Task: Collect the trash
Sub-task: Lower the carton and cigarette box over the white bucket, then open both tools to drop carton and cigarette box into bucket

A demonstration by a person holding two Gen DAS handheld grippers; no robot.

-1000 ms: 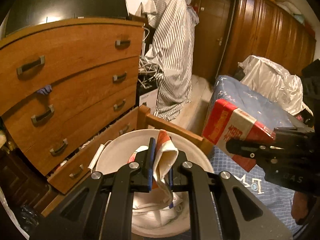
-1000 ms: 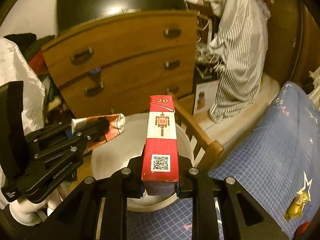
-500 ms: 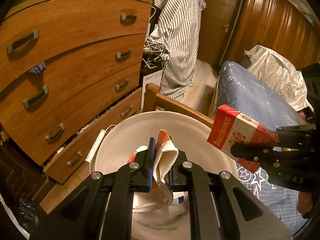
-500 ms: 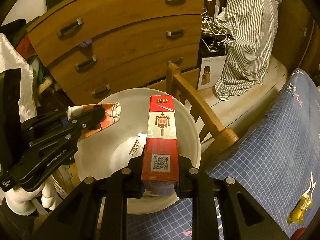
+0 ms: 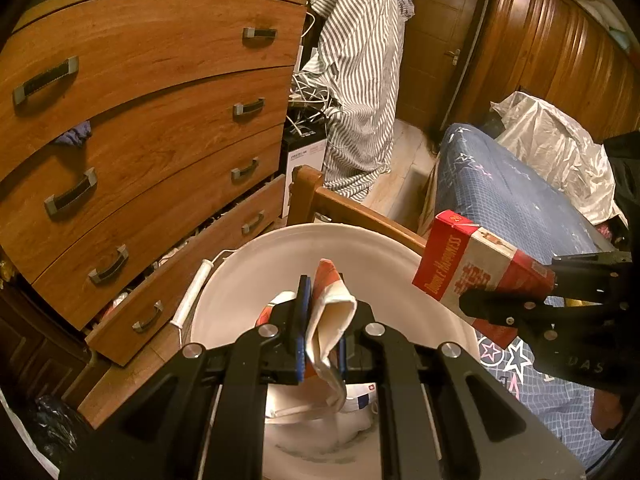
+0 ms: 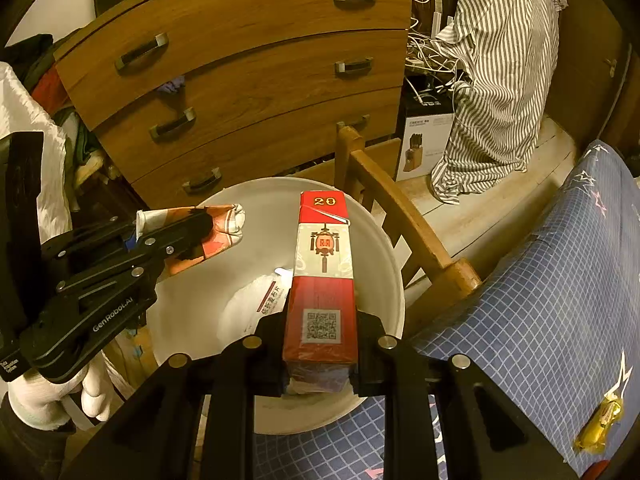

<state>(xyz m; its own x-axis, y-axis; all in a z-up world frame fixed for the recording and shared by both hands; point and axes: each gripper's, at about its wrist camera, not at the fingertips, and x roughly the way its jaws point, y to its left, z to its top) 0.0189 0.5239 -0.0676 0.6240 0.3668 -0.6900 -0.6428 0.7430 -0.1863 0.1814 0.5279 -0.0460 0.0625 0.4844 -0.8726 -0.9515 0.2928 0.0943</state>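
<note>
Left gripper [image 5: 320, 332] clamps limp, light wrapper [image 5: 330, 320]; right gripper [image 6: 320, 344] clamps stiff, probably light carton [image 6: 323, 276] at base, over bucket [image 6: 384, 240].

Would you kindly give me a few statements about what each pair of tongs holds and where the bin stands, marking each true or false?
1. The right tongs grip a red and white carton. True.
2. The left tongs are empty. False: they clamp a crumpled wrapper.
3. Both items hang over the white bucket. True.
4. The bucket is empty. False: paper scraps lie inside.
5. A yellow wrapper lies on the blue bedspread. True.
</note>
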